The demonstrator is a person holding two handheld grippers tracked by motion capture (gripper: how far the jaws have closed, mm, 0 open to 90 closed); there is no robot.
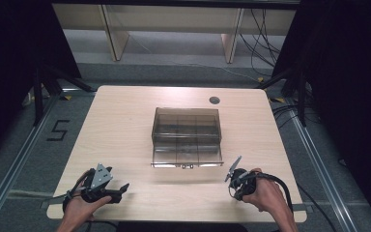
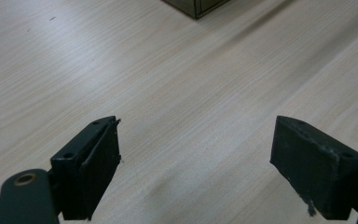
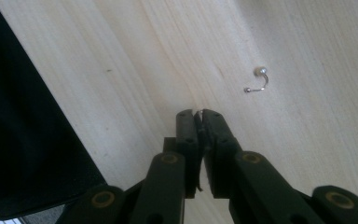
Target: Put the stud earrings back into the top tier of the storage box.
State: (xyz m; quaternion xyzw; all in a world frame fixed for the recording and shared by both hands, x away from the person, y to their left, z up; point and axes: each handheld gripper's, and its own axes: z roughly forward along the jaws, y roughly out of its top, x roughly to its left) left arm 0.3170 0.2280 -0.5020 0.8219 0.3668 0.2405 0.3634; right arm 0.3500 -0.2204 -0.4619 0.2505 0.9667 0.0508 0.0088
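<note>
A small silvery hook (image 3: 259,80) with a ball at one end lies on the pale wooden bench (image 3: 168,56), just beyond the right gripper (image 3: 200,114), its curve running from the ball down to a thin tip. The right gripper is pressed together on a tiny metal glint, too small to identify. The left gripper (image 2: 196,154) is spread wide above bare bench.

A taped "5" (image 1: 58,130) marks the floor (image 1: 14,145)

Each hand-held gripper is black: the left hand-held gripper (image 1: 107,186) carries a grey three-cornered plate on top, and the right hand-held gripper (image 1: 234,175) trails a looping black cable. Brass-coloured pivot pins sit on the black jaw arms, and the flat pads show small screw holes. The person's forearms are bare, without sleeves.
</note>
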